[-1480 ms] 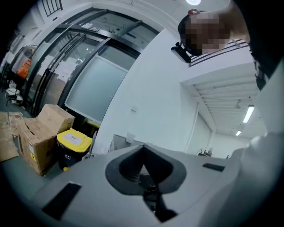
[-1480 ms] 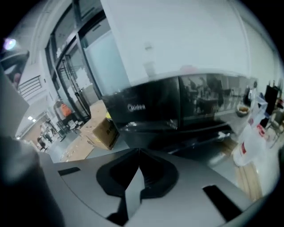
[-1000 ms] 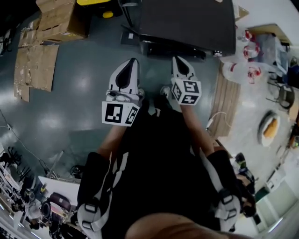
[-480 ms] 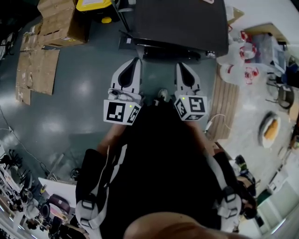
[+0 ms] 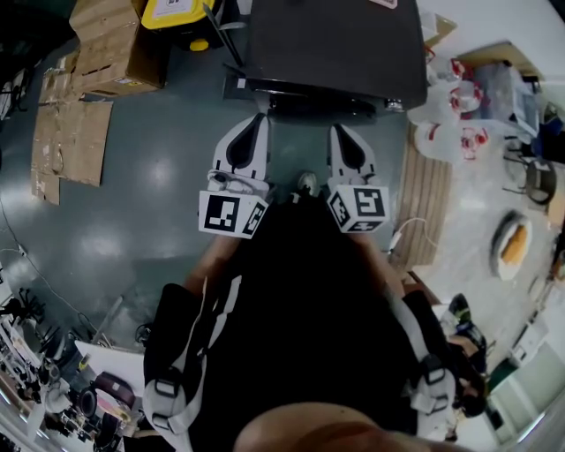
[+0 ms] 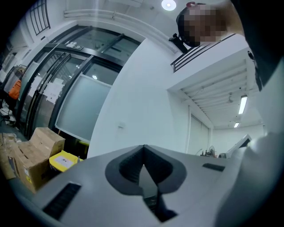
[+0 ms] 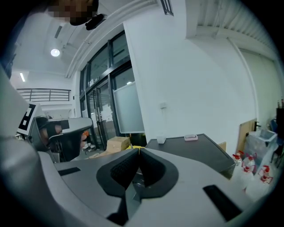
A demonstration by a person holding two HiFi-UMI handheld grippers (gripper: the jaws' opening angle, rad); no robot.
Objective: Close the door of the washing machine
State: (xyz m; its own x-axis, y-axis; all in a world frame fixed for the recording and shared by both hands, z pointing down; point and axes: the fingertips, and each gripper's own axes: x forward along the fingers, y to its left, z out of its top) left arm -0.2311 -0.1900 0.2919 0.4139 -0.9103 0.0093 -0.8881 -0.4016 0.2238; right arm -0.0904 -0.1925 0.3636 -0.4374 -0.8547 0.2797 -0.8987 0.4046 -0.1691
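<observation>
The washing machine is a black box seen from above at the top of the head view; its flat dark top also shows in the right gripper view. Its front face is only a thin dark strip, so the door is hidden. My left gripper and right gripper hang side by side over the floor, just short of that front. Both are shut, with nothing between the jaws. The left gripper points level, and the right gripper points slightly down toward the machine top.
Cardboard boxes and a yellow-lidded box stand left of the machine, with flattened cardboard on the grey floor. To the right lie a wooden board and plastic bags. A cluttered table is behind, at the lower left.
The right gripper has risen and drawn slightly back toward the person's body. The left gripper has shifted a little. Both stayed shut.
</observation>
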